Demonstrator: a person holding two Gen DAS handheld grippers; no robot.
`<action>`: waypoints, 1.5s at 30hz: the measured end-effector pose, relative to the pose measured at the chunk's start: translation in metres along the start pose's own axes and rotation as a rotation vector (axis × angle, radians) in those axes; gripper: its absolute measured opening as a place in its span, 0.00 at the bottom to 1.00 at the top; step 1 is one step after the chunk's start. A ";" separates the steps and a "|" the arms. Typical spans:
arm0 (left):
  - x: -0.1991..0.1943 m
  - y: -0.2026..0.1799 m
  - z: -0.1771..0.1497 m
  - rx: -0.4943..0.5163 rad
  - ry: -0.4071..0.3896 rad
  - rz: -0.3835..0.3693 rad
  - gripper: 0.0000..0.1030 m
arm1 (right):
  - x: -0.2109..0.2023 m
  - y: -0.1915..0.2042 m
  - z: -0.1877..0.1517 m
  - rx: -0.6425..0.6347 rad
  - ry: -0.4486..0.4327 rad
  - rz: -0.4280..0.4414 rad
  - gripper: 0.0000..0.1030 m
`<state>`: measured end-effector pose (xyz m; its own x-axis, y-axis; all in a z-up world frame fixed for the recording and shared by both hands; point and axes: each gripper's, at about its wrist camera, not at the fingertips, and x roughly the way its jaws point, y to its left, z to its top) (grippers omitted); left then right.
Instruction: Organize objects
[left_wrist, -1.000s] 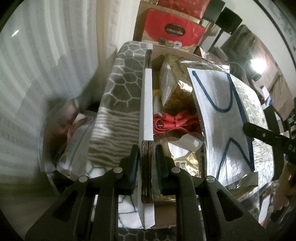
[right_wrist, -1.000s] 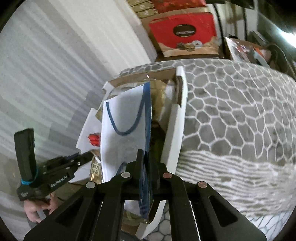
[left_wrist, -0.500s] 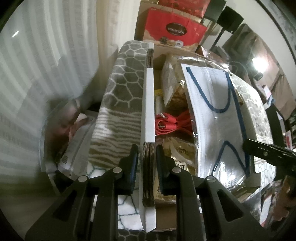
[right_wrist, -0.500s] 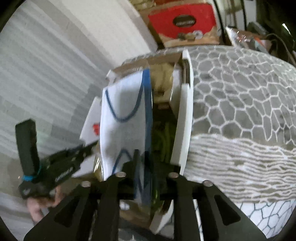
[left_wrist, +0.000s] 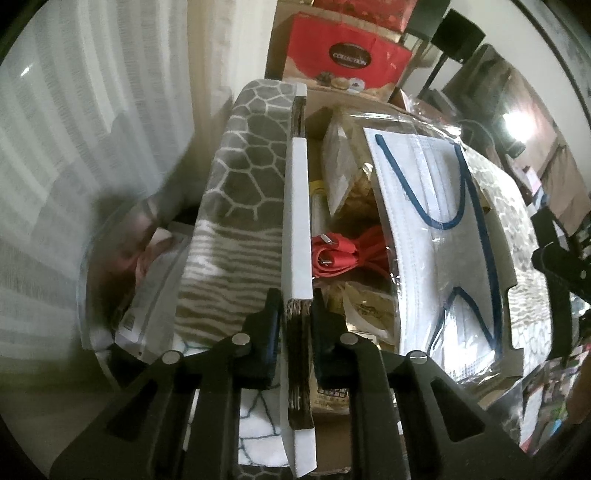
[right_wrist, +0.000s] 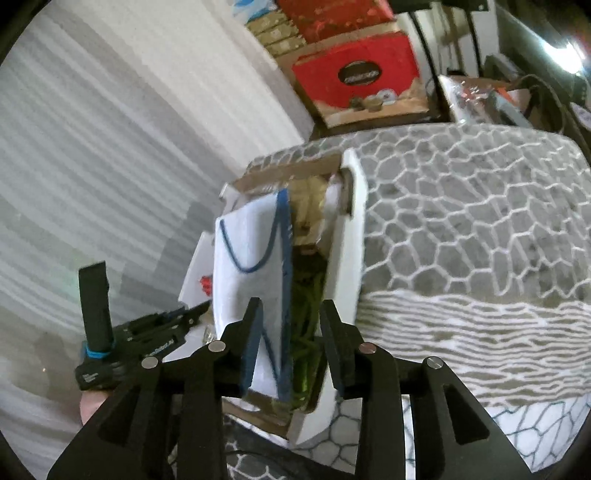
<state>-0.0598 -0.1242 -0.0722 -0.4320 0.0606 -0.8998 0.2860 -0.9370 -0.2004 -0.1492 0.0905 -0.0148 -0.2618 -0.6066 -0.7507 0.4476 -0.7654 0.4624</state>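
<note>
I see an open cardboard box (left_wrist: 297, 236) with white outer flaps, standing on a grey cloth with a white honeycomb pattern. It is packed full: a clear packet of white face masks with blue ear loops (left_wrist: 436, 236) lies tilted on top, a coiled red cable (left_wrist: 343, 254) sits below it, and gold foil packets (left_wrist: 365, 310) lie around them.
</note>
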 end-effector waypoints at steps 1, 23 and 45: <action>0.001 0.001 0.001 -0.004 0.004 0.000 0.13 | 0.000 -0.001 0.003 -0.003 -0.009 -0.021 0.38; -0.001 -0.061 -0.028 0.113 0.037 -0.028 0.25 | 0.039 -0.029 0.018 -0.098 0.094 -0.182 0.15; -0.009 -0.022 0.030 -0.056 -0.020 -0.122 0.57 | -0.057 -0.051 -0.023 -0.013 -0.039 -0.071 0.44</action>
<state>-0.0880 -0.1146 -0.0482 -0.4833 0.1652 -0.8597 0.2776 -0.9024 -0.3295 -0.1378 0.1693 -0.0067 -0.3262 -0.5586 -0.7626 0.4379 -0.8043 0.4018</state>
